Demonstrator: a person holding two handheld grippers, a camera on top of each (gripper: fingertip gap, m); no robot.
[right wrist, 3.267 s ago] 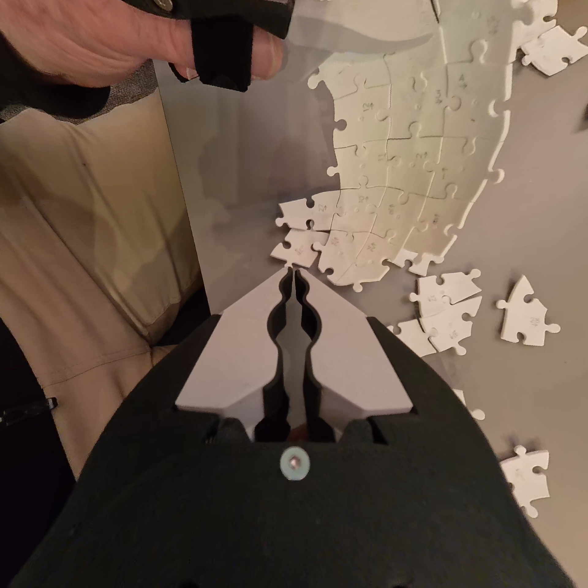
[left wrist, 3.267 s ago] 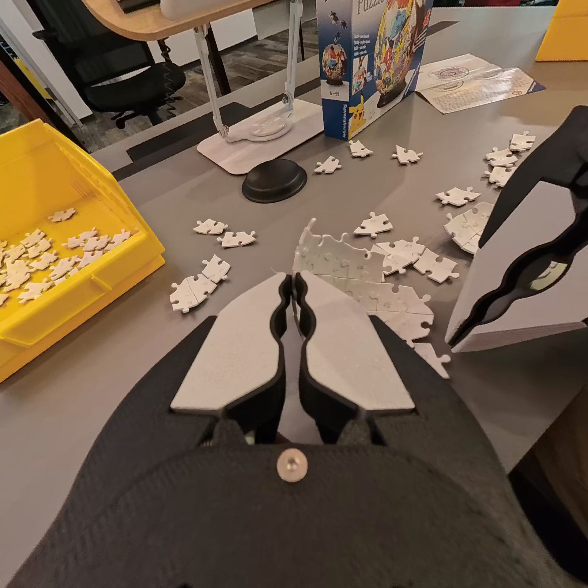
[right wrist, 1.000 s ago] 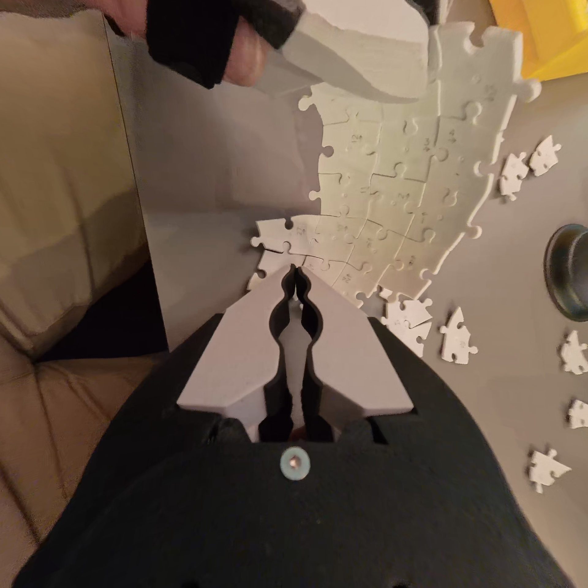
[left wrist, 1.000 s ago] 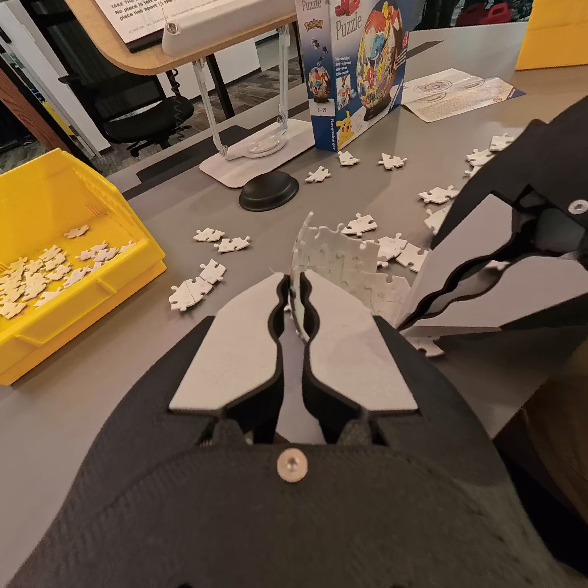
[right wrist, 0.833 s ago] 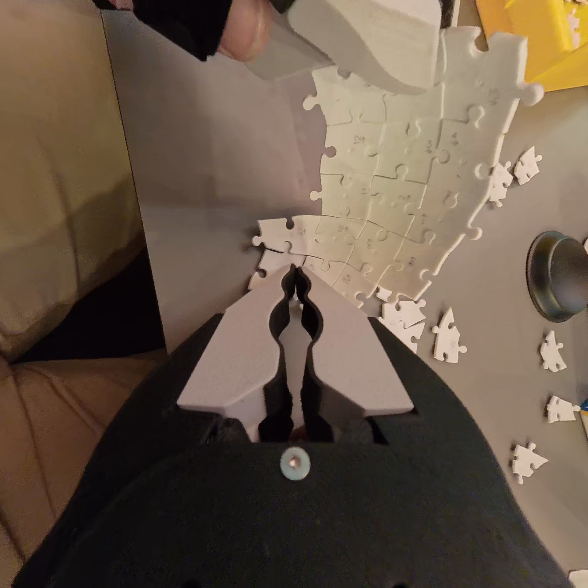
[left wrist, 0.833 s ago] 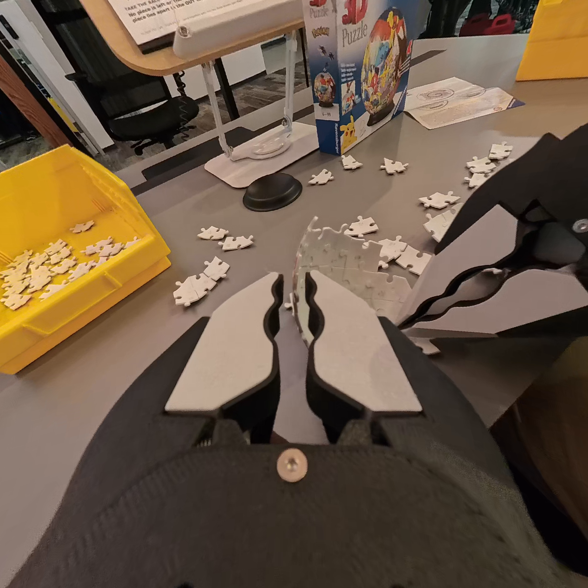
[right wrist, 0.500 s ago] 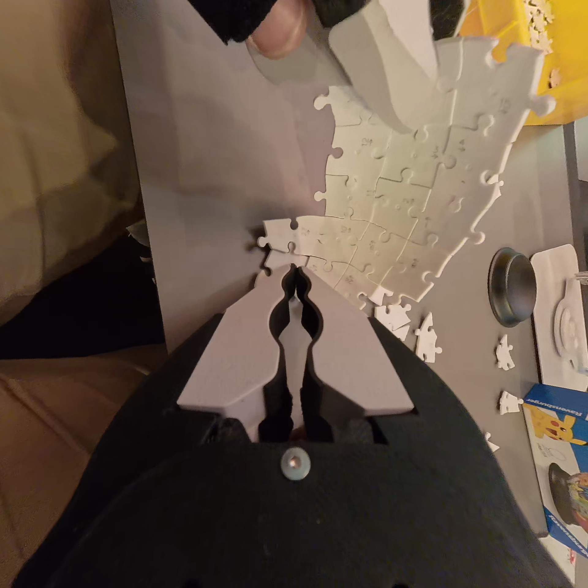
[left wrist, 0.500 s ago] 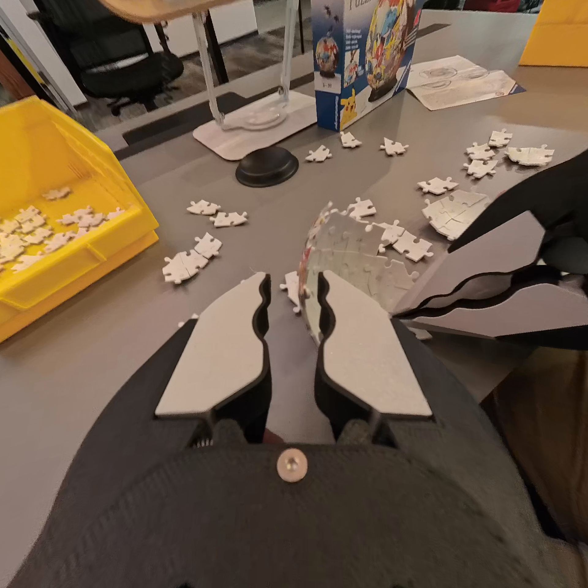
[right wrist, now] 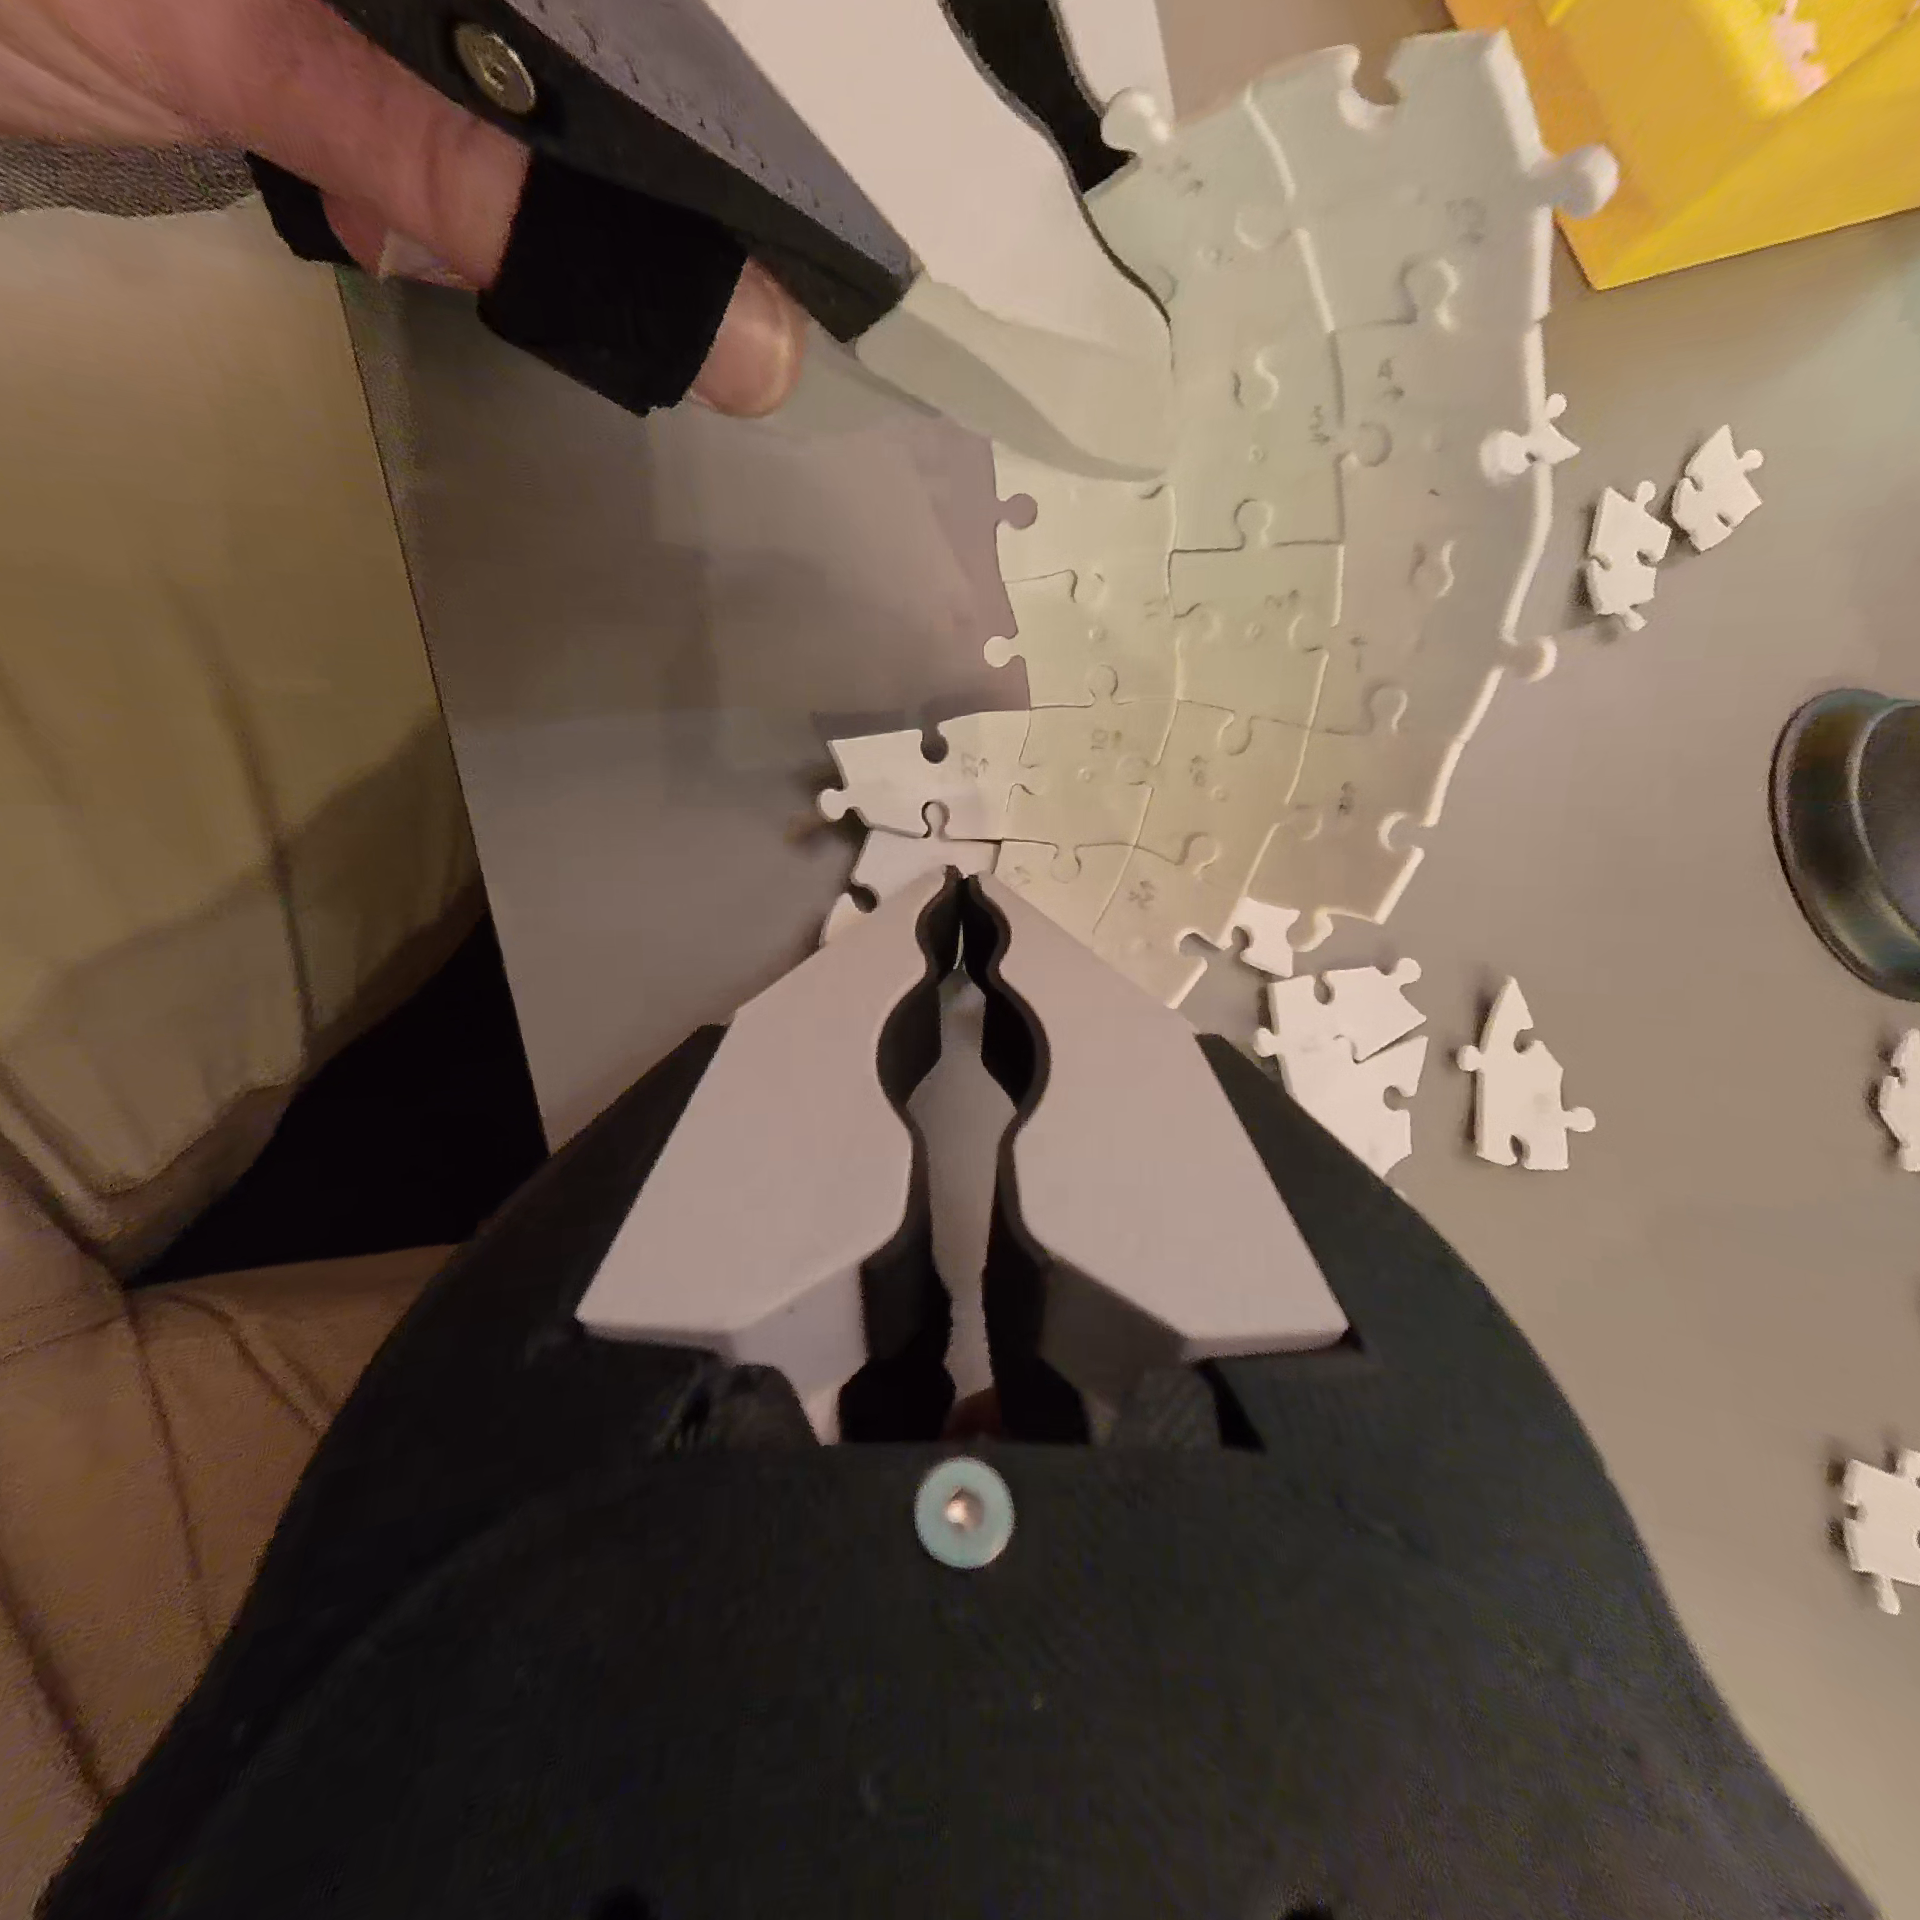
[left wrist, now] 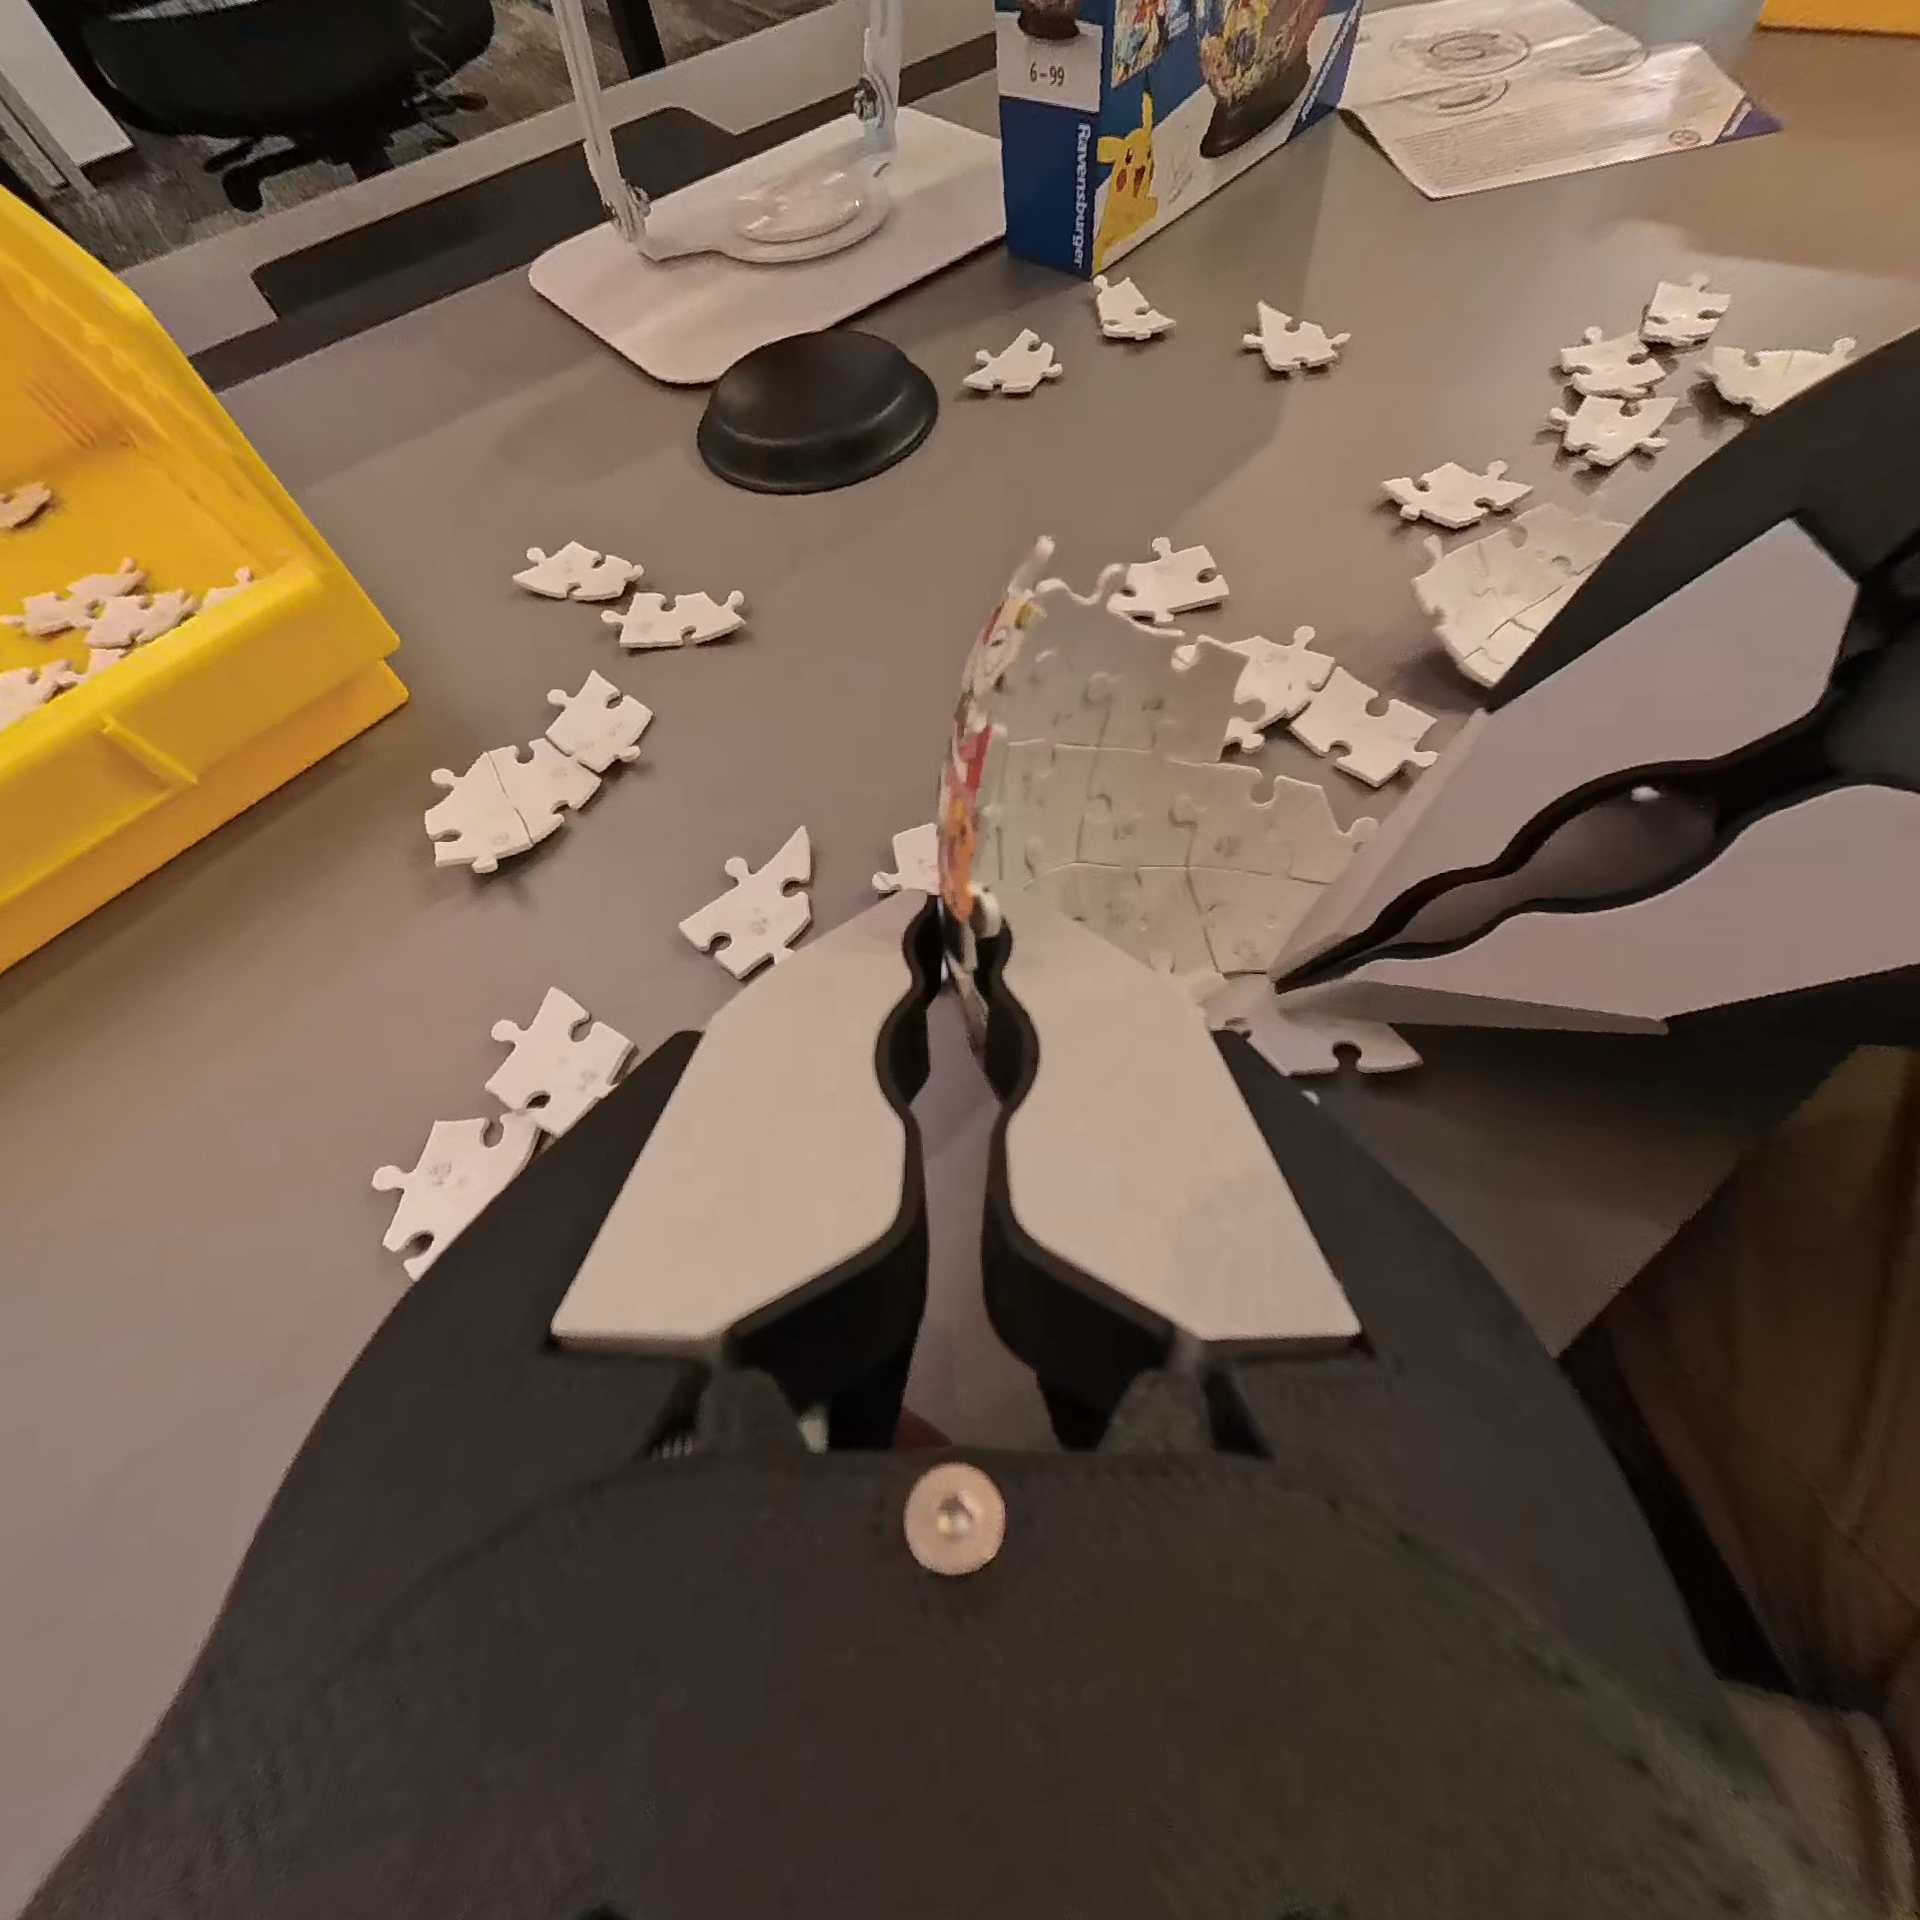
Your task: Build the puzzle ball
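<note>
Clamping the near edge of the shell (left wrist: 1122, 800), the left gripper (left wrist: 961, 925) has its fingertips pressed together on that curved sheet of joined pieces, which stands tilted up off the table (left wrist: 260, 1039) with its printed face toward the bin side and its white, numbered back toward the right gripper (left wrist: 1288, 977). The right gripper comes in from the shell's right, lying nearly level, its tips squeezed onto the lowest pieces at the shell's bottom corner. In the right wrist view the same grip shows: right gripper (right wrist: 958, 883) tips closed on a piece at the shell (right wrist: 1268, 582) corner, with the left gripper (right wrist: 1132, 457) meeting the shell's upper edge from above. A hand (right wrist: 312, 135), a black strap over one finger, holds that left gripper's body.

Left of the shell sits a yellow bin (left wrist: 208, 665) with loose white pieces (left wrist: 94, 623) in it; its far side is cut off by the frame. More loose pieces (left wrist: 520, 790) lie scattered around the shell on every side. Beyond the shell are a black dome base (left wrist: 816, 416), a clear stand (left wrist: 769, 218) and the puzzle box (left wrist: 1143, 135), both cut off at the top. A leaflet (left wrist: 1538, 104) lies right of the box.

How much of the shell's edge sits between the left gripper's pads is hard to see, as the sheet is edge-on there.
</note>
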